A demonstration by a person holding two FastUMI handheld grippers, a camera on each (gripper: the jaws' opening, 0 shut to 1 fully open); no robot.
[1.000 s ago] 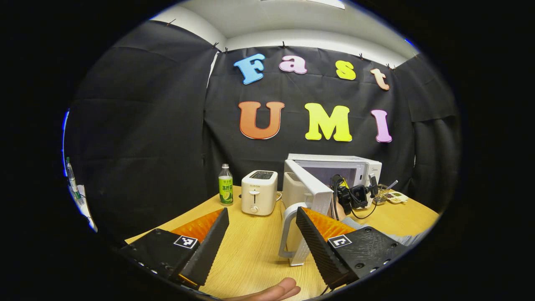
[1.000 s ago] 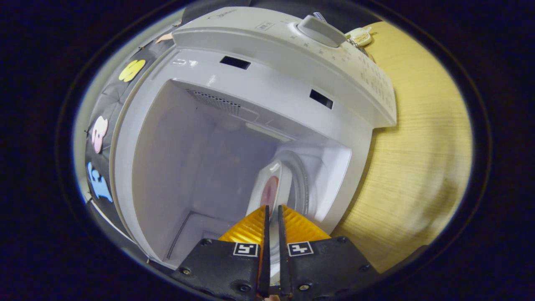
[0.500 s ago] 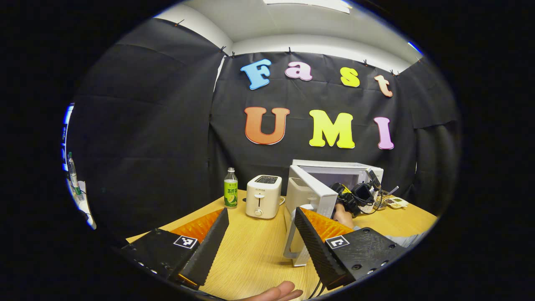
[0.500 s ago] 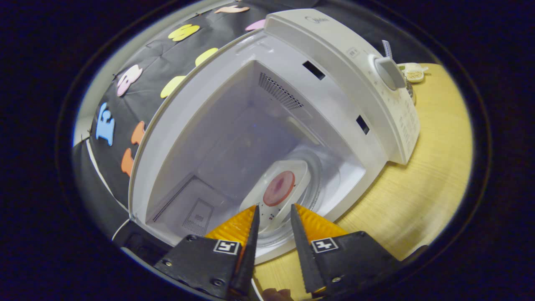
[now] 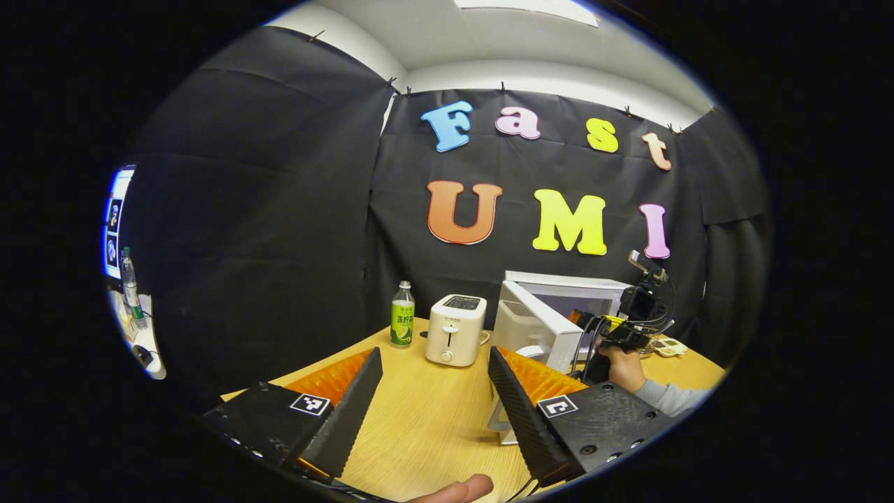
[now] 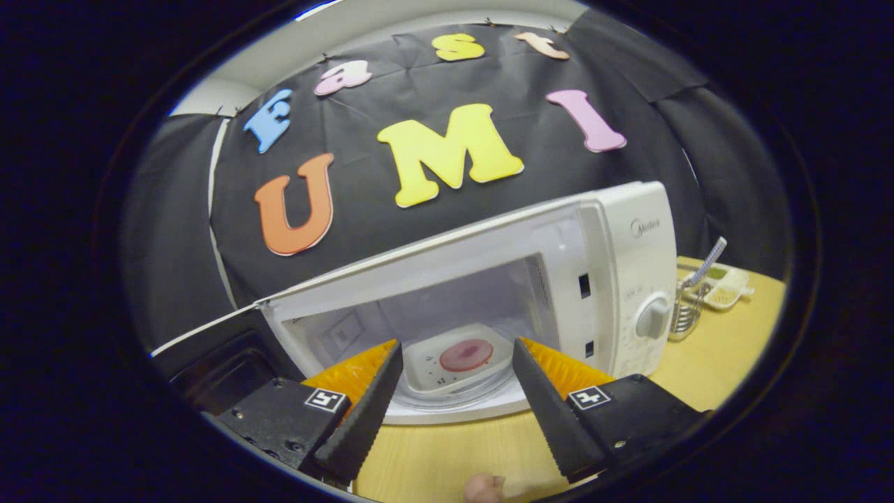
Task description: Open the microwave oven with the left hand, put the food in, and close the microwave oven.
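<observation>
Microwave oven [image 6: 489,279] sits open on the wooden table [image 6: 726,349], dead ahead of our right gripper [image 6: 454,409] in the right gripper view. Its door [image 5: 534,328] swings out toward our left side; in the left gripper view we see the door edge-on just beyond our left gripper's right finger. The food [image 6: 466,355], a pinkish-red round slice on a white tray [image 6: 447,363], lies inside the cavity on the glass turntable [image 6: 447,398], straight past the gap between our right fingers and not touching them. Our right gripper is released, fingers spread wide, nothing between them, hovering just outside the oven mouth. To the right of it we see the control panel with a round knob [image 6: 653,318], and further right a wire holder [image 6: 688,314] and a small dish [image 6: 726,286] on the table.

Our left gripper [image 5: 433,412] is also released, fingers well apart, holding nothing, over bare table [image 5: 419,419]. Ahead of it, between the fingers and further back, stand a white toaster [image 5: 455,328] and, left of that, a green-labelled bottle [image 5: 401,323]. Ahead and right we see a hand [image 5: 621,367] with a grey sleeve gripping the other gripper in front of the oven. A fingertip [image 5: 457,489] pokes in at the bottom edge, below our left fingers.
</observation>
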